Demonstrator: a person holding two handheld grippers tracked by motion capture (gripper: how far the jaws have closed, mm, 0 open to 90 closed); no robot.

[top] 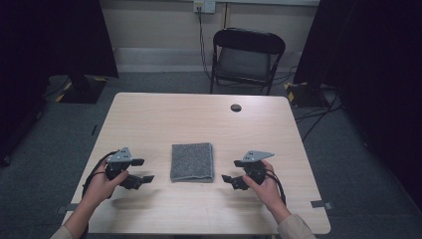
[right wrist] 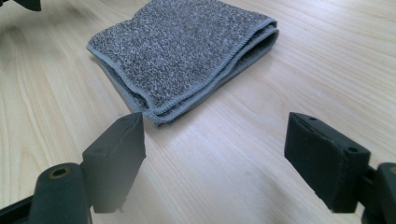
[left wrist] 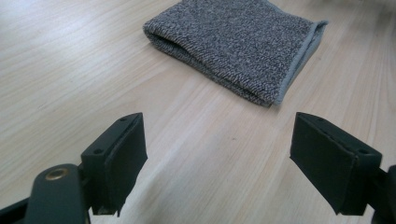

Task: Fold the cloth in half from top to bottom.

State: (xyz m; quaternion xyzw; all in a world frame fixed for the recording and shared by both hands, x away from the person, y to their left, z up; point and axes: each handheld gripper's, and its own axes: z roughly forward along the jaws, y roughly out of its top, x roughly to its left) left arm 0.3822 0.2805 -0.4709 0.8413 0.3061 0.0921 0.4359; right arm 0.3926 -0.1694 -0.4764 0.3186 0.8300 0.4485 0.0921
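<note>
Folded towel [top: 192, 162] lay on surface [top: 199, 119], center-front. Left tool [top: 140, 171] sat just left of it, right tool [top: 230, 174] just right, both apart from it. Chair [top: 247, 55] stood behind surface.

Left gripper view: folded grey towel [left wrist: 238, 44] is running off the top edge, far end unseen. Right gripper view: towel's top corner is likewise being cropped; a dark gripper part [right wrist: 21, 3] is poking in at top left, mostly cut off.
</note>
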